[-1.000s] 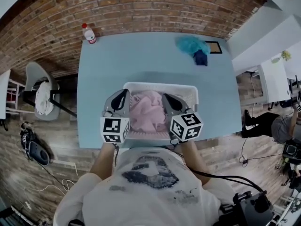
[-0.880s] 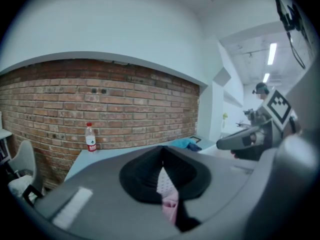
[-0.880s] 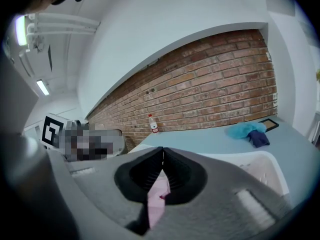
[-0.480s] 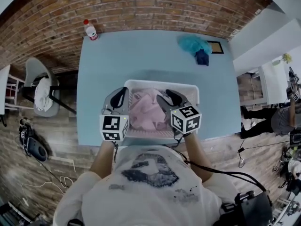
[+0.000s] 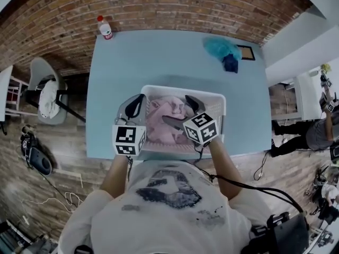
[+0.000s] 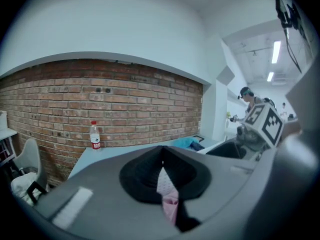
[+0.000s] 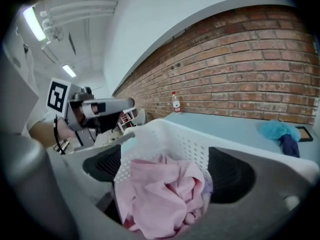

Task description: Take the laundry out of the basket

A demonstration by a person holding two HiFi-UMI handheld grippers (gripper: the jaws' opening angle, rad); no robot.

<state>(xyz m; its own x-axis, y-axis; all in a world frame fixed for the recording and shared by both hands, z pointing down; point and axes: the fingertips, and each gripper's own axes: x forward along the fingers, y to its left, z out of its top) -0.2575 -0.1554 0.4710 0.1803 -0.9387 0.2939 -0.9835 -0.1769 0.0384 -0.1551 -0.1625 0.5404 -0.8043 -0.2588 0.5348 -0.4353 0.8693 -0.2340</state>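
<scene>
A white mesh basket [image 5: 212, 100] stands at the near edge of the light blue table [image 5: 159, 57], with crumpled pink laundry [image 5: 161, 121] inside. My right gripper [image 5: 179, 111] hangs over the laundry, turned at a slant. Its jaws are opening wide; the pink laundry [image 7: 160, 194] bulges up between the two pads without being pressed. My left gripper [image 5: 137, 103] sits at the basket's left rim. In the left gripper view, this gripper [image 6: 161, 156] has its pads meeting, and a sliver of basket and pink cloth shows through below them.
A water bottle [image 5: 104, 28] stands at the table's far left corner. A teal cloth [image 5: 218, 47] with a dark blue item [image 5: 230, 63] lies at the far right beside a small frame [image 5: 246, 52]. A chair [image 5: 45, 97] is on the floor at the left, and a brick wall runs behind the table.
My right gripper has swung left from the basket's right side to over the pink laundry, turned at a slant, and its jaws have spread apart. The left gripper has hardly moved.
</scene>
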